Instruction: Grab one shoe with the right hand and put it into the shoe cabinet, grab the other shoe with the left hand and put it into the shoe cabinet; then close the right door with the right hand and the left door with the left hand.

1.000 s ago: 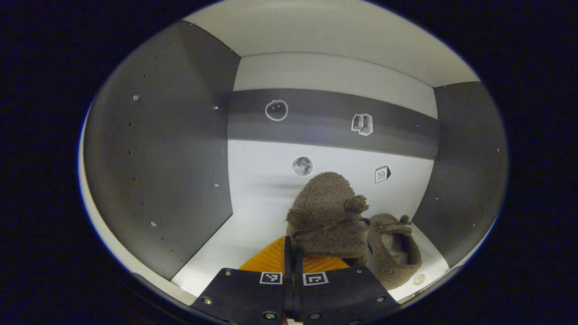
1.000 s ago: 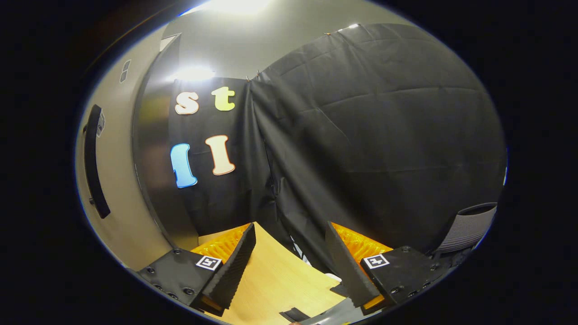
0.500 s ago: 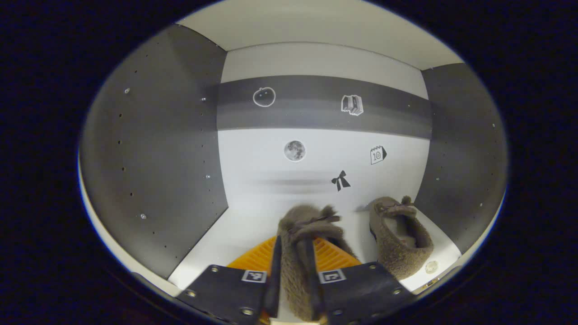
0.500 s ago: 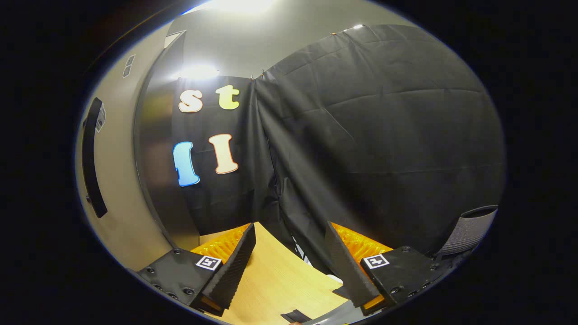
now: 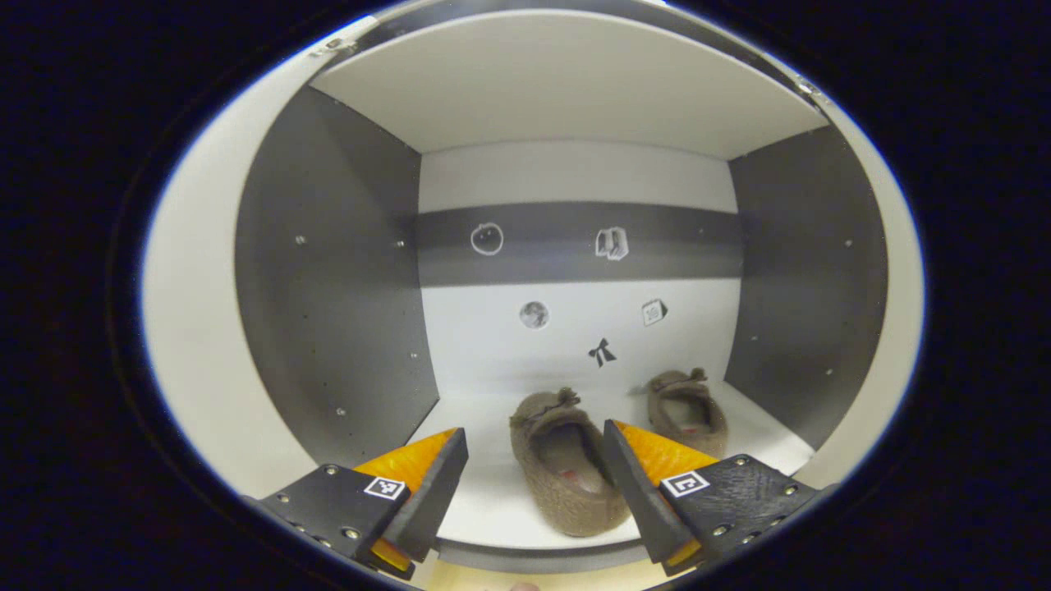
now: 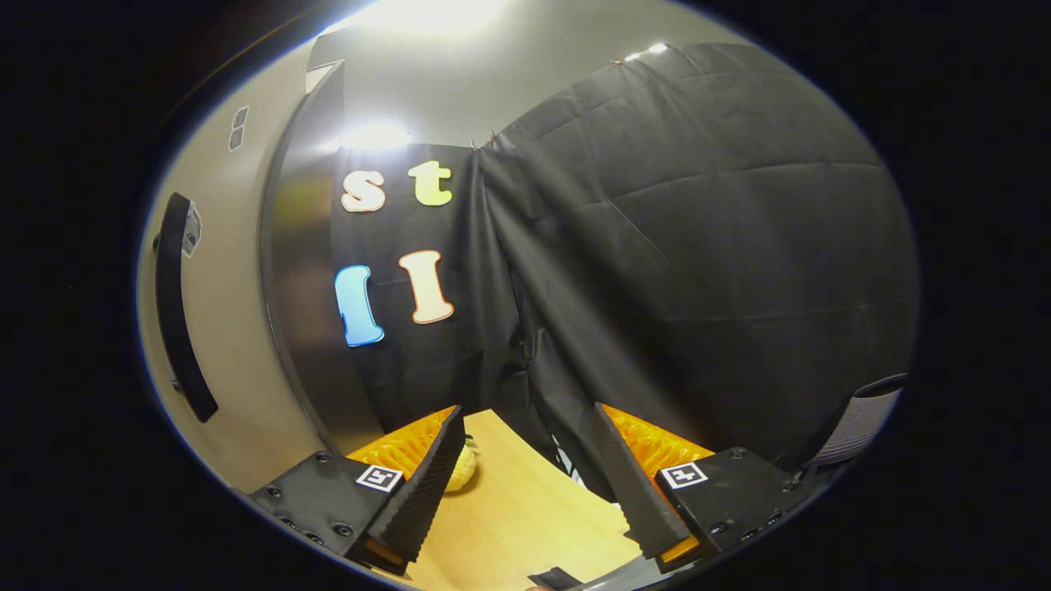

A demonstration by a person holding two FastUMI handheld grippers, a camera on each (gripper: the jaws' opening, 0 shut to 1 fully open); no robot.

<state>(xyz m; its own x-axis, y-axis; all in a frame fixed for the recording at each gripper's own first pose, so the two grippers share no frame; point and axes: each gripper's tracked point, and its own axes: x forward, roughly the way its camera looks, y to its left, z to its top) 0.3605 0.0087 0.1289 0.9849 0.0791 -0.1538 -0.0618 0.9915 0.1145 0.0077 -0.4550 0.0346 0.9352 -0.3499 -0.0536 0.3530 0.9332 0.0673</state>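
The left gripper [image 5: 534, 484] has let go of its load: a second ago its jaws were pinched on the fuzzy brown shoe deep inside the shoe cabinet [image 5: 328, 312], and now they stand wide apart and empty, pulled back towards the cabinet's front edge. In the left gripper view the near shoe [image 5: 565, 464] sits flat on the white shelf [image 5: 484, 484] at about 6 o'clock, heel opening towards the camera, framed between the spread fingers without touching either. The far shoe [image 5: 686, 410] rests at about 4 o'clock, farther back and close to the right inner wall, just apart from its mate. Both are upright, toes towards the back panel with its small stickers [image 5: 602, 351].

So the placing half of the job looks finished; what remains is the doors, right one first.

The right gripper [image 6: 530, 484] is also wide and holds nothing. It has scarcely moved in the last second, hanging over the wooden counter [image 6: 525, 517] and facing the black cloth. In the right gripper view the right door [image 6: 222, 328] stands open at about 9 o'clock, its dark handle [image 6: 182, 312] running down the pale panel. A small yellowish object [image 6: 464, 466] has come into sight beside the left finger; what it is cannot be told.

The left gripper probably needs to clear the opening before either door swings
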